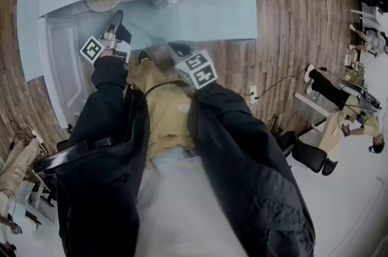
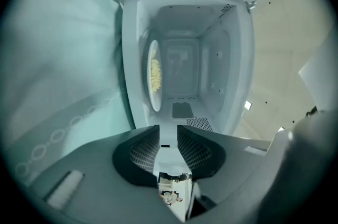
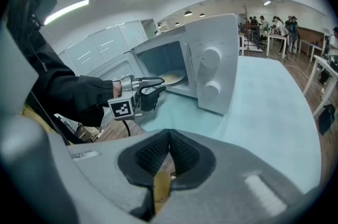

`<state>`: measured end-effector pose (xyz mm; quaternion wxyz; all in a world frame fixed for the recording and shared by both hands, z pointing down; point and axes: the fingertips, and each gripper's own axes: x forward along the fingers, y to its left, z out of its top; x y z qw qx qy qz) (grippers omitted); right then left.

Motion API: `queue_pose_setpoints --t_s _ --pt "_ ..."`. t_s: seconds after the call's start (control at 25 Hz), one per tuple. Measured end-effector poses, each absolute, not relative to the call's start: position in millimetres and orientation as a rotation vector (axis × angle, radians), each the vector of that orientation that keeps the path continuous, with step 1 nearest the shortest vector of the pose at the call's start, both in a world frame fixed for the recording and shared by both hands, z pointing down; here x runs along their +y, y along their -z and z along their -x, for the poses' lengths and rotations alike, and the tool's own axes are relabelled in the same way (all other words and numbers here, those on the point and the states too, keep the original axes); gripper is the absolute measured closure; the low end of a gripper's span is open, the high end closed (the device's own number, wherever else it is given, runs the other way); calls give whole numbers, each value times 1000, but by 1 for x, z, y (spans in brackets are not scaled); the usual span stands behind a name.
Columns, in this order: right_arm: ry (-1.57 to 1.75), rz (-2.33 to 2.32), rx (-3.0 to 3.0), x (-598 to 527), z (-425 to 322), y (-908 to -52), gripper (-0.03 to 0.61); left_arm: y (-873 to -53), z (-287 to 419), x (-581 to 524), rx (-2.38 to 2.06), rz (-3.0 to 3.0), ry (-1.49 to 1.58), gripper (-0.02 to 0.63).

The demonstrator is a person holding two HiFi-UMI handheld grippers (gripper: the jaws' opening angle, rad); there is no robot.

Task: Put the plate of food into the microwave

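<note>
— White, that whole box: the microwave stands with its door swung wide, and the left gripper points level, straight into the cavity. How do its jaws stand?

— Spread, with a clear gap between the ribbed pads and nothing in it. The gripper is rolled onto its side, so the right gripper view shows one jaw above the other, tips just before the open front.

— And the plate?

— Inside, on the cavity floor, ahead of those tips and apart from them. Because of the roll, the left gripper view shows it as a narrow oval up and to the left of the jaws, with pale yellow food heaped on it.

— Does the gripper touch it?

— No. Bare cavity floor shows between the tips and the plate's rim.

— The right gripper?

— Pressed together at the tips, pinching nothing. It hangs back from the oven, tilted down toward the pale blue-green table. From it, the microwave lies ahead and slightly right, with its two round dials on the near face. The left gripper lies ahead to the left, its marker cube turned this way and a black sleeve behind it.

— Anything behind the closed tips?

— A yellowish sliver shows low in the slot between the jaws. What it is, I cannot tell.
</note>
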<state>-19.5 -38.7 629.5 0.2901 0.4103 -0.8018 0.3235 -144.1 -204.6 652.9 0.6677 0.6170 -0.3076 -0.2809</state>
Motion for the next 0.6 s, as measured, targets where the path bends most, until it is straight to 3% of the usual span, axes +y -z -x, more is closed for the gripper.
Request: queue_pose_setpoints --t_s 0.2,0.6 --pt "-808 -1057 -2220 -52 27 -608 581 -615 137 -179 -720 -1487 614 611" --pt "-581 -1037 -2446 -93 26 -517 581 -509 105 -162 -843 -1910 435 613"
